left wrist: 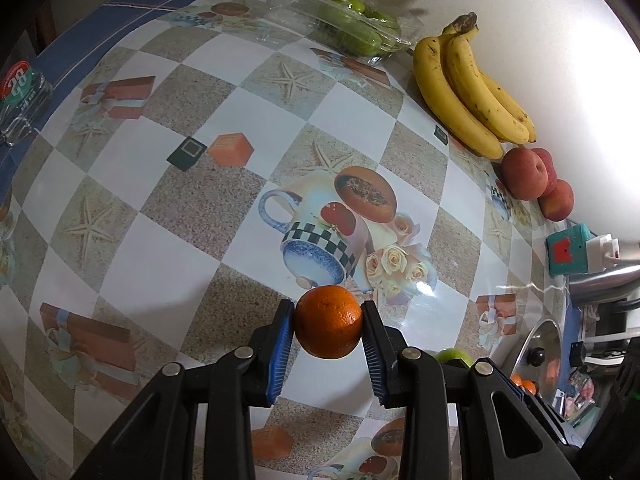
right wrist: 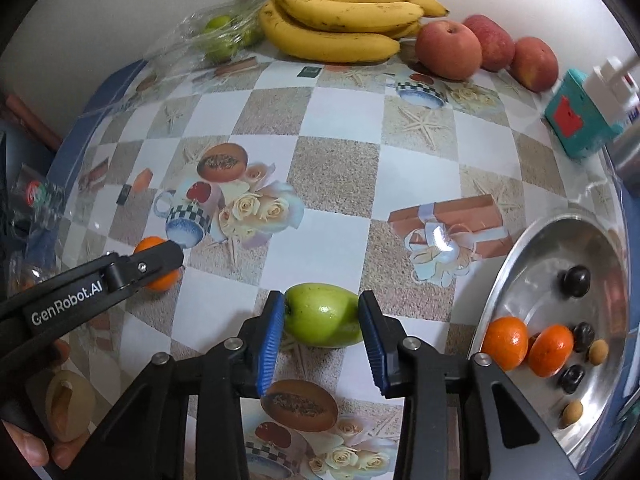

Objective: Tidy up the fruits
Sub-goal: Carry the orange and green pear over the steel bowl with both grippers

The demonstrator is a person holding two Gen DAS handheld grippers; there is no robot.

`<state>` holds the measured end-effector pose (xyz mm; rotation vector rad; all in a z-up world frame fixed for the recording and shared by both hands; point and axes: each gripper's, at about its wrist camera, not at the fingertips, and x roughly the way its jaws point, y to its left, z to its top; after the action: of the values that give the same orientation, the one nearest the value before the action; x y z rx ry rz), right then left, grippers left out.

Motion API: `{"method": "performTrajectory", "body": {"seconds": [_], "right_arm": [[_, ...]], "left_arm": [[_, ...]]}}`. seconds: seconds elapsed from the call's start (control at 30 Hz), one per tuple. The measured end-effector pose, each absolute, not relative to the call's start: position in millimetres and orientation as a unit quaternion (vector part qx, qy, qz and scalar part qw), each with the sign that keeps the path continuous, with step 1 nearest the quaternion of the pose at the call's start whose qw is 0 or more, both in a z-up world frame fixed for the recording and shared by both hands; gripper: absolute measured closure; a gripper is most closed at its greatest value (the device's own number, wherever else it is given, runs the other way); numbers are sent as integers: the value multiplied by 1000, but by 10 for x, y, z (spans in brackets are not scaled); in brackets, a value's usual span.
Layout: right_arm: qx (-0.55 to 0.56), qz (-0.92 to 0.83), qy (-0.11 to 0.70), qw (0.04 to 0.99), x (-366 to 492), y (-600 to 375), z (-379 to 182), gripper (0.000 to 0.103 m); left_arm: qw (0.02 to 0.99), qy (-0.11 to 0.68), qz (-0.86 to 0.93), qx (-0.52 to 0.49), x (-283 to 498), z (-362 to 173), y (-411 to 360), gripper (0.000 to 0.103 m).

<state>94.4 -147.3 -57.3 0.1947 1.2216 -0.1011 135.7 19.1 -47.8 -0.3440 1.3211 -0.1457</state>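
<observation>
My left gripper [left wrist: 328,312] is shut on an orange [left wrist: 328,322], held just above the patterned tablecloth. From the right wrist view the same gripper [right wrist: 160,260] comes in from the left with the orange [right wrist: 162,282] partly hidden behind its finger. A green apple [right wrist: 320,322] rests on the cloth between the blue pads of my right gripper [right wrist: 322,308], and both pads touch its sides. Two more oranges [right wrist: 506,342] lie in a metal tray [right wrist: 532,248] at the right. Bananas [right wrist: 340,24] and three red apples [right wrist: 448,50] lie along the back wall.
A clear plastic box of green fruit [left wrist: 352,28] sits at the back left beside the bananas. A teal power strip [right wrist: 576,120] with a white plug stands at the right. A printed glass [left wrist: 20,96] stands at the table's left edge. Small dark and tan items share the tray.
</observation>
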Motion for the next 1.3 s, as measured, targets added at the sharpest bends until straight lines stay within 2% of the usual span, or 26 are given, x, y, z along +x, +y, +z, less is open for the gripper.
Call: {"method": "performTrajectory", "body": {"seconds": [0.17, 0.6, 0.93, 1.3], "right_arm": [[119, -50, 576, 807, 931, -1510, -693, 48], [163, -53, 573, 801, 884, -1503, -789, 48], [189, -56, 537, 820, 719, -1606, -451, 48], [198, -72, 521, 827, 584, -1789, -247, 48]], "left_arm": [[775, 610, -66, -155, 1365, -475, 177, 67], [770, 614, -63, -163, 1378, -524, 201, 67], [770, 604, -73, -191, 1341, -410, 238, 67], [785, 592, -88, -160, 1262, -227, -26, 67]]}}
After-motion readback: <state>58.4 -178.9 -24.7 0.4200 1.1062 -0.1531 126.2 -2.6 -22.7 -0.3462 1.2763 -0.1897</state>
